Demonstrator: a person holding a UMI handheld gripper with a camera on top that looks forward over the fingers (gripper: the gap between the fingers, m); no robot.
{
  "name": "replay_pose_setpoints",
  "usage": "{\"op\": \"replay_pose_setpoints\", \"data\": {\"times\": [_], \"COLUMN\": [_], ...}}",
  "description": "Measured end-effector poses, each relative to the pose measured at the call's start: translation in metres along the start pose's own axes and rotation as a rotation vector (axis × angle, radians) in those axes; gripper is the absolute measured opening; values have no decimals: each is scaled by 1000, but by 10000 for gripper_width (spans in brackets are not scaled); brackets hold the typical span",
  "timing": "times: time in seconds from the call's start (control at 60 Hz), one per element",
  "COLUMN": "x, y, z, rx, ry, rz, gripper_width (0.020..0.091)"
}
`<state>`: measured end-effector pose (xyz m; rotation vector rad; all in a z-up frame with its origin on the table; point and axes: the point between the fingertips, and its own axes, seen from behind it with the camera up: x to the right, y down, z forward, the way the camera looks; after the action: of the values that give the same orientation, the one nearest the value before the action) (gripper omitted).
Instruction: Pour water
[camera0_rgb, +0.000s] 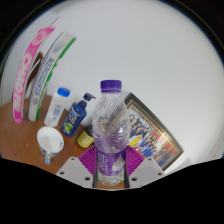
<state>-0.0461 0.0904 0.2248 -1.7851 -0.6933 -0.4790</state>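
A clear water bottle (111, 128) with a purple cap and purple label stands upright between my fingers, which press on its lower body from both sides. My gripper (110, 168) is shut on this bottle, with the purple pads (86, 160) against its sides. A white cup (49, 141) stands on the wooden table, ahead and to the left of the fingers. The bottle's base is hidden between the fingers.
A small white bottle with a blue cap (58, 105) and a dark bottle with a yellow label (77, 115) stand beyond the cup. A framed picture (150, 130) lies to the right. Pink and green packages (35, 68) lean against the white wall.
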Motion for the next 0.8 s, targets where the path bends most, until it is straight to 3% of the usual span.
{"op": "replay_pose_setpoints", "data": {"times": [0.25, 0.567, 0.633, 0.8], "x": [-27, -82, -81, -80], "y": [38, 102, 99, 104], "z": [32, 71, 68, 63], "rx": [79, 26, 74, 64], "ry": [-172, -241, -218, -198], "rz": [515, 643, 637, 669], "gripper_width": [351, 361, 363, 500]}}
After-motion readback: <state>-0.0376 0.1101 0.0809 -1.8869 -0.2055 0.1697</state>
